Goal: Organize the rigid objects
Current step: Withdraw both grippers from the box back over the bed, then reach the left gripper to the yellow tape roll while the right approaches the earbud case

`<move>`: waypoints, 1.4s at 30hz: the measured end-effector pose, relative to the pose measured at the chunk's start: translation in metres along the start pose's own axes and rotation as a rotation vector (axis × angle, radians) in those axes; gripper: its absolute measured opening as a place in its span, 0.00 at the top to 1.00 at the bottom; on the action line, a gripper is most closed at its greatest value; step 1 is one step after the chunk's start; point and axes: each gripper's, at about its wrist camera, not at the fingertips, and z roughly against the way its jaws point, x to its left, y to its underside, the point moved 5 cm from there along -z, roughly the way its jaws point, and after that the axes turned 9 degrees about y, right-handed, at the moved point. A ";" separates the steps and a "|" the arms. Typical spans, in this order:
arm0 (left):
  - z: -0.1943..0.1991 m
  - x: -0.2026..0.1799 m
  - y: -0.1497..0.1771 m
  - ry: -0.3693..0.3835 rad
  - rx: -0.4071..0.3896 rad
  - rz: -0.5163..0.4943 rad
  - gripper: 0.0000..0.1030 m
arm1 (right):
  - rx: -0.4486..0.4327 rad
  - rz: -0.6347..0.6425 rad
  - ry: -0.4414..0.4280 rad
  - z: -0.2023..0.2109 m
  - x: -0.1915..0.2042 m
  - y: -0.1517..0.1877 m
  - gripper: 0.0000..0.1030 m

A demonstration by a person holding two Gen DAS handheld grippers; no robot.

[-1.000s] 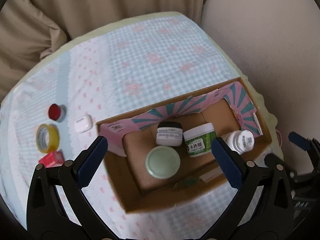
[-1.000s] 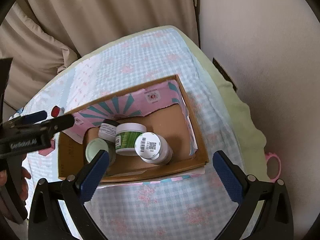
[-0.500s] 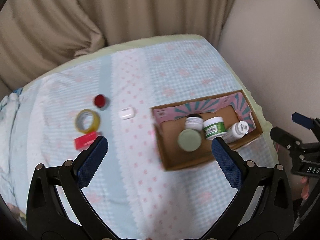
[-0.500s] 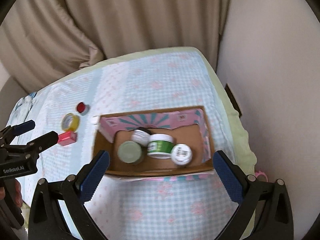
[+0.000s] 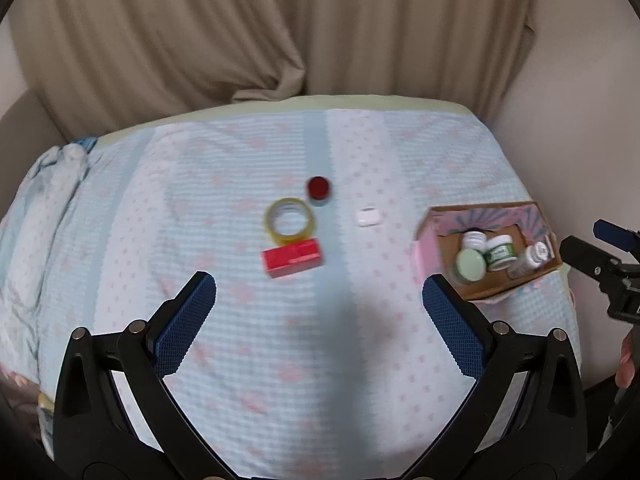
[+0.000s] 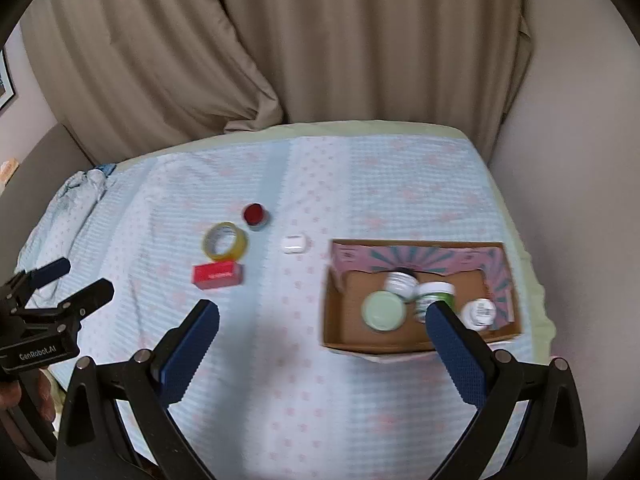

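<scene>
A cardboard box [image 6: 332, 312] [image 5: 430, 220] with a pink and teal flap sits at the right of the bed. It holds a pale green lidded jar [image 6: 383, 310] [image 5: 470, 265], a green-labelled jar [image 6: 434, 295] [image 5: 498, 251] and two white bottles [image 6: 480, 312] [image 6: 401, 282]. On the cover lie a red box [image 5: 292, 258] [image 6: 217, 274], a yellow tape roll [image 5: 290, 221] [image 6: 224, 241], a red round cap [image 5: 318, 188] [image 6: 255, 215] and a white earbud case [image 5: 368, 216] [image 6: 294, 243]. My left gripper [image 5: 318, 306] and my right gripper [image 6: 320, 330] are both open and empty, high above the bed.
The bed has a light blue and pink patterned cover [image 5: 240, 320]. Beige curtains [image 6: 280, 48] hang behind it and a wall [image 6: 568, 160] runs along the right. Crumpled bedding [image 5: 48, 184] lies at the far left.
Both grippers have pulled back and up from the box. The left view has swung left, so the loose items sit ahead of it. Both stay open.
</scene>
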 end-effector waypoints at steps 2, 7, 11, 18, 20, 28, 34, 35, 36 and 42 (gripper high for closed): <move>0.003 0.025 0.000 -0.006 0.000 0.003 0.00 | 0.003 0.001 -0.001 -0.001 0.022 -0.004 0.00; -0.003 0.077 -0.002 0.019 0.018 0.006 0.00 | 0.018 0.019 0.020 -0.011 0.070 -0.013 0.00; -0.030 0.107 -0.007 0.050 0.068 -0.011 0.00 | 0.032 0.015 0.043 -0.024 0.102 -0.019 0.00; -0.103 0.129 -0.015 0.105 0.175 -0.004 0.00 | 0.090 0.004 0.063 -0.064 0.137 -0.027 0.00; -0.125 0.131 -0.018 0.118 0.201 0.002 0.00 | 0.103 0.008 0.066 -0.076 0.141 -0.031 0.00; -0.214 0.125 -0.033 0.136 0.303 0.027 0.00 | 0.165 0.012 0.086 -0.147 0.135 -0.057 0.00; -0.292 0.118 -0.033 0.123 0.395 0.014 0.00 | 0.250 0.031 0.091 -0.228 0.124 -0.074 0.00; -0.303 0.118 -0.032 0.120 0.409 0.015 0.00 | 0.260 0.037 0.088 -0.238 0.124 -0.075 0.00; -0.315 0.118 -0.030 0.118 0.425 0.015 0.00 | 0.274 0.046 0.085 -0.251 0.124 -0.076 0.00; -0.379 0.115 -0.014 0.098 0.517 0.014 0.00 | 0.361 0.110 0.080 -0.331 0.126 -0.071 0.00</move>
